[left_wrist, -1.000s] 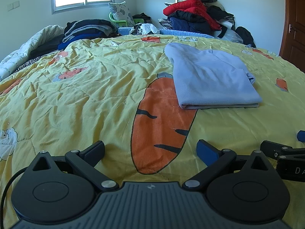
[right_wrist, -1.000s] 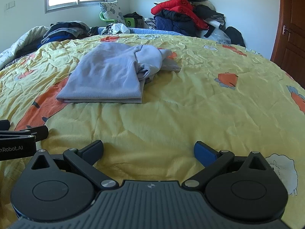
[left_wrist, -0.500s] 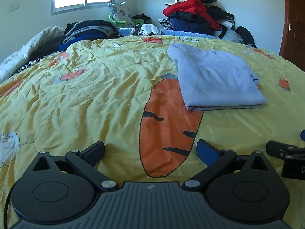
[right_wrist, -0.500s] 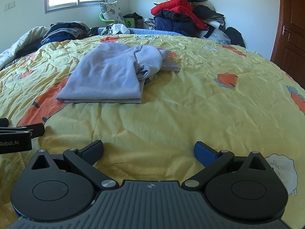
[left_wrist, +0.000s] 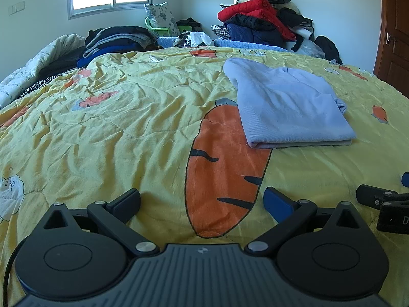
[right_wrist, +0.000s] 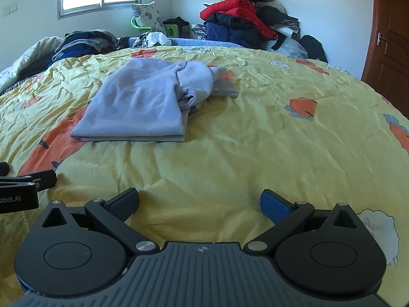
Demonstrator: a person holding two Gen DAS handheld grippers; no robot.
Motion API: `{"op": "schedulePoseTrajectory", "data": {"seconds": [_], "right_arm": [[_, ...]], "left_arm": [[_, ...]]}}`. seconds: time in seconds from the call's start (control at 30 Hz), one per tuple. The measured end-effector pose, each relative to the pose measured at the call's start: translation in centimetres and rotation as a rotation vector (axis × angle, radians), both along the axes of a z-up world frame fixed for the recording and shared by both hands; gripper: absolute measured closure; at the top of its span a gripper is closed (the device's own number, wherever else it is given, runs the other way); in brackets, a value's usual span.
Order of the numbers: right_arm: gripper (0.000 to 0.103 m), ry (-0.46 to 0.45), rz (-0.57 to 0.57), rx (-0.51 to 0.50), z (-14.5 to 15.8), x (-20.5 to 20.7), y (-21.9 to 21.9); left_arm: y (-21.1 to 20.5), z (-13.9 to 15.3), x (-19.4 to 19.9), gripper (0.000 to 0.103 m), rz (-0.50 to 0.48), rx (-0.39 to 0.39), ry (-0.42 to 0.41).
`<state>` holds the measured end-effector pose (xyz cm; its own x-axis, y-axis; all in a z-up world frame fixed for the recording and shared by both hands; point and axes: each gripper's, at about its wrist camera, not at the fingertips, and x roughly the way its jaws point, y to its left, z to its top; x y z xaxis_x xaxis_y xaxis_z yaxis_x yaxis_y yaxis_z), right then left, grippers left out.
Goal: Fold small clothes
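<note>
A light blue garment (left_wrist: 288, 107) lies folded flat on the yellow carrot-print bedspread (left_wrist: 115, 128); in the right wrist view the garment (right_wrist: 138, 107) has a bunched sleeve at its right side. My left gripper (left_wrist: 202, 200) is open and empty, low over the bedspread, well short of the garment. My right gripper (right_wrist: 199, 200) is open and empty, also near the bed's front. Each gripper's tip shows at the edge of the other's view.
A heap of red, black and navy clothes (left_wrist: 258, 23) stands at the far right by the wall. Folded dark clothes (left_wrist: 115, 41) and a quilt lie at the far left. A brown door (right_wrist: 391, 38) is at the right.
The left gripper has shifted slightly left, so the garment and carrot print sit further right in its view. The right gripper has barely moved. Both stay open.
</note>
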<state>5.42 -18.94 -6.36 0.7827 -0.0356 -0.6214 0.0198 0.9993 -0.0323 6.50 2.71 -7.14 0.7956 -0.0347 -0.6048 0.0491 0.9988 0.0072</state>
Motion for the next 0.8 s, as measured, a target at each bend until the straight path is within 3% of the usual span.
{"op": "schedulePoseTrajectory", "data": {"seconds": [0.8], "right_arm": [[0.0, 0.001, 0.003, 0.004, -0.05, 0.25, 0.04]], "left_arm": [[0.0, -0.01, 0.02, 0.0, 0.0, -0.001, 0.0]]}}
